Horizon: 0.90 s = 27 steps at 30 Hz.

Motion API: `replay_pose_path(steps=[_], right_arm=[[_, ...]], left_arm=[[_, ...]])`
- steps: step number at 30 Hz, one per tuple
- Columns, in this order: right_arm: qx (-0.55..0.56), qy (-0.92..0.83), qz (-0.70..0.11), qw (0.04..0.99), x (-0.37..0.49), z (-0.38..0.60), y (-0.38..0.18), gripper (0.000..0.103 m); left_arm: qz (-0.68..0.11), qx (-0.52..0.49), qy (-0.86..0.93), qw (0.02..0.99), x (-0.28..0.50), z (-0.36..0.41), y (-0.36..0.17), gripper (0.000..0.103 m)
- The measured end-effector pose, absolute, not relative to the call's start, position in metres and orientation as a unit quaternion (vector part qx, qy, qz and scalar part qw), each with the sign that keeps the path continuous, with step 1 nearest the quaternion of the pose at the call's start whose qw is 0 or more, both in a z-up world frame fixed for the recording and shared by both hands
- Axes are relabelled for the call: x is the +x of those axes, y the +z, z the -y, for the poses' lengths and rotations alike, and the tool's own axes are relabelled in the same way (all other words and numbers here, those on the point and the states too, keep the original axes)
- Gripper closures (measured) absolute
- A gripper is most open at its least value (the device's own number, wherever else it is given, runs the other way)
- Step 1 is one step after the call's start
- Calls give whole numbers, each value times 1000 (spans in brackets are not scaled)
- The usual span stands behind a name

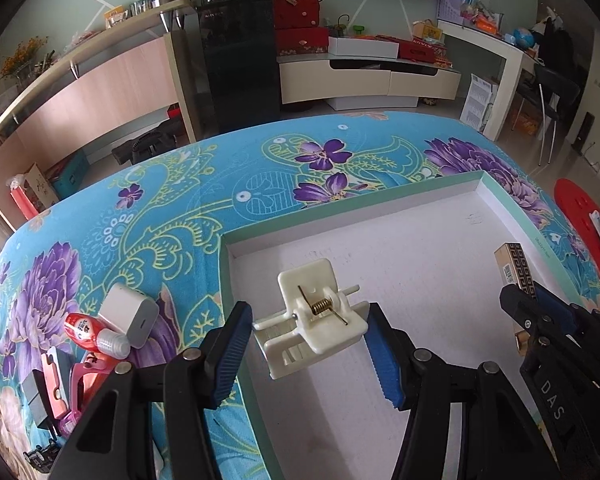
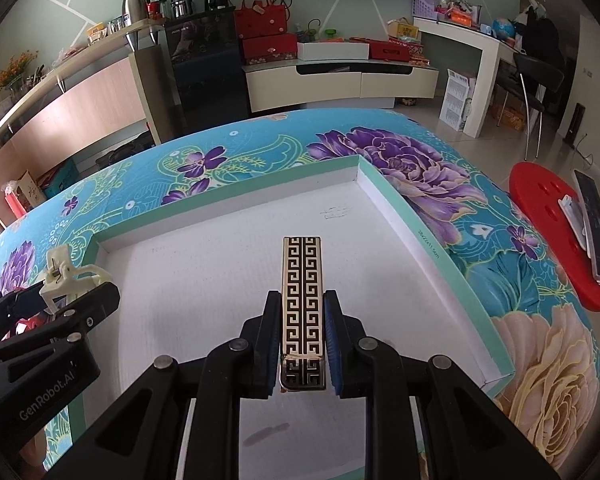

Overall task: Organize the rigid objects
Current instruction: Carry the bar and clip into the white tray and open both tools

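A shallow white box tray with a teal rim (image 1: 340,205) (image 2: 228,207) lies on the flowered blue cloth. Over its near left corner my left gripper (image 1: 308,334) is shut on a white plastic spring clip (image 1: 314,312), with both blue pads against the clip's sides. Seen from the right wrist view, that clip (image 2: 66,276) and the left gripper (image 2: 56,300) sit at the tray's left edge. My right gripper (image 2: 302,322) is shut on a long gold bar with a black key pattern (image 2: 302,280), which points out over the tray floor. In the left wrist view the bar (image 1: 514,264) and right gripper (image 1: 528,308) are at far right.
Left of the tray on the cloth lie a white charger cube (image 1: 130,314), a small red bottle (image 1: 90,332) and pink items (image 1: 84,380). A red stool (image 2: 540,216) carrying a dark remote (image 2: 594,228) stands right of the table. Cabinets and shelves line the far wall.
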State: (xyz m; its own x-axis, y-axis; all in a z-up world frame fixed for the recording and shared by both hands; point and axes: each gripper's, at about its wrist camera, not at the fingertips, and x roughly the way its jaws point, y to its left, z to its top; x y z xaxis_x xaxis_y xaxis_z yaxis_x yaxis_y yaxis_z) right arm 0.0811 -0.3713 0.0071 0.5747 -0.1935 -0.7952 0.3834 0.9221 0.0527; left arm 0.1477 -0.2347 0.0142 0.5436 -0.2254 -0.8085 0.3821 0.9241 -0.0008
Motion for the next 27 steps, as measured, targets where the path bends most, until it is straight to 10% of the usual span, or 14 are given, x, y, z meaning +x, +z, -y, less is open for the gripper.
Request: replay_pose_path(steps=[21,27], right_arm=[[120,-165,-464,862,88,375,-14,80],[120,-171,-459,863,88,376,-13,50]], left_arm=[[-461,86,-160,869,151,234,2,38],[-449,73,-145,878,150,223,14,17]])
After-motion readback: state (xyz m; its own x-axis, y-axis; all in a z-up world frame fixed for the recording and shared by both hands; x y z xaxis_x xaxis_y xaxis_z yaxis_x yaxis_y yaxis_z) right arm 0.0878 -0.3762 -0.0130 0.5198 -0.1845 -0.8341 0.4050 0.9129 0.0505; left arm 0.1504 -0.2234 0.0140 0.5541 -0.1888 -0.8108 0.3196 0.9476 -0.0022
